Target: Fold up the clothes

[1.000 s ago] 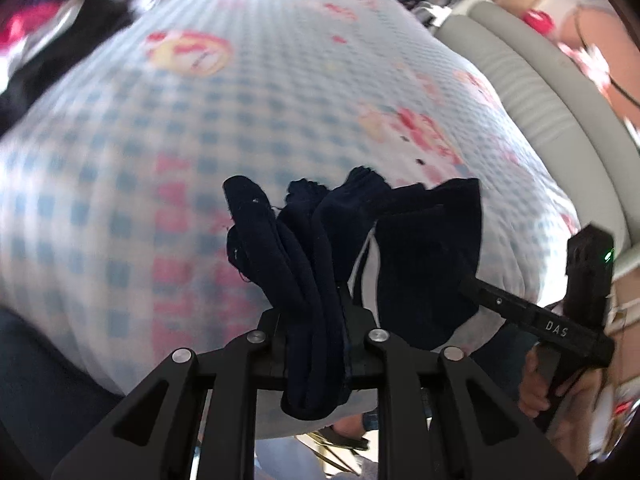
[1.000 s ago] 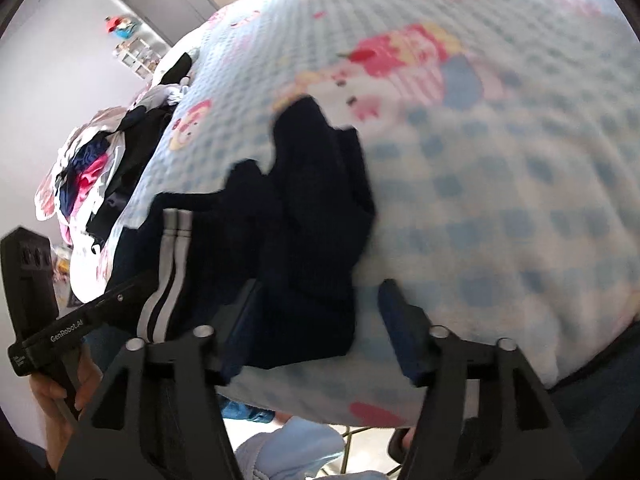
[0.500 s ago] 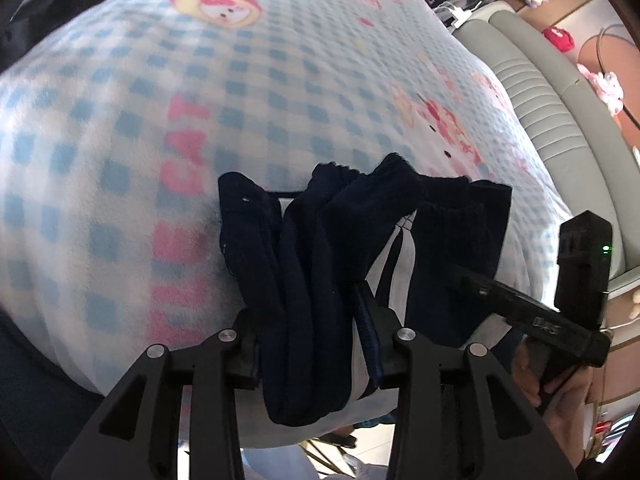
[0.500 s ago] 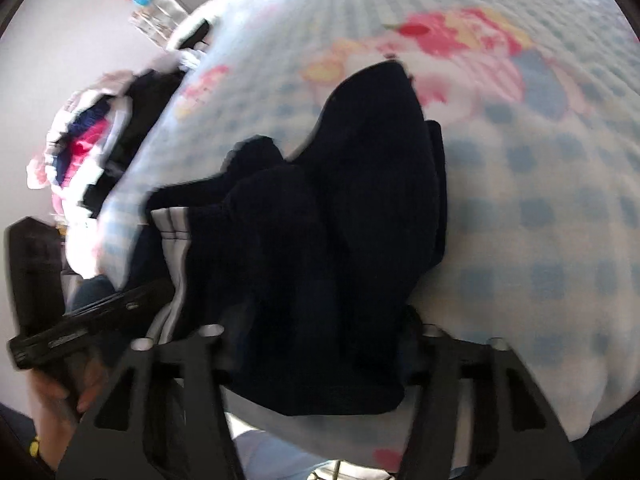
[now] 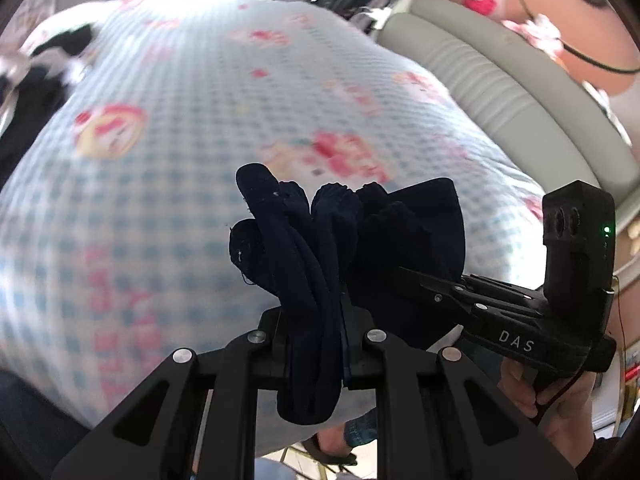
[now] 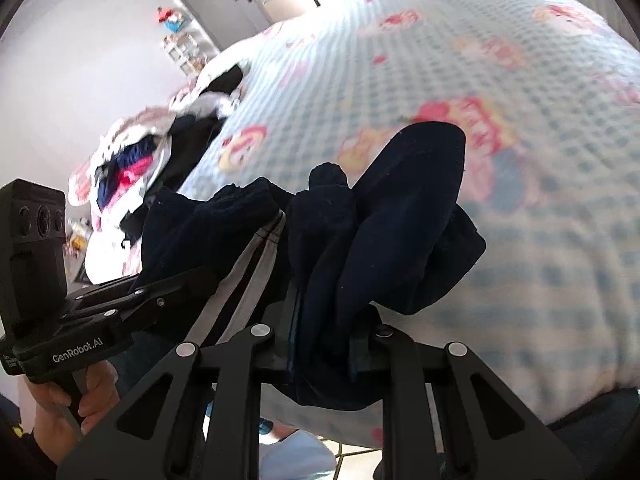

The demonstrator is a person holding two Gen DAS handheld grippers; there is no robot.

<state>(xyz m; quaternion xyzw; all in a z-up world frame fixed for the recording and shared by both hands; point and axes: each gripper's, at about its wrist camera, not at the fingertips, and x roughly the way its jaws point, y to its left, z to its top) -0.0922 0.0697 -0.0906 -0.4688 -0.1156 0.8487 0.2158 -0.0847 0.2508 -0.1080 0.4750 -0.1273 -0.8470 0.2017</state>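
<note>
A dark navy garment [image 5: 320, 240] with white side stripes [image 6: 244, 280] is bunched between both grippers, held above the near edge of the bed. My left gripper [image 5: 316, 340] is shut on a thick fold of it. My right gripper [image 6: 324, 344] is shut on another bunch of the same garment [image 6: 380, 232]. The right gripper also shows in the left wrist view [image 5: 520, 312], close on the right; the left gripper shows in the right wrist view [image 6: 80, 320], close on the left.
The bed carries a blue-and-white checked blanket [image 5: 180, 120] with pink cartoon prints. A pile of mixed clothes [image 6: 140, 160] lies at the far left of the bed. A grey padded headboard [image 5: 500, 80] runs along the right side.
My right gripper closed on the navy garment. Both grippers lifted the bunched garment up off the blanket and closer together.
</note>
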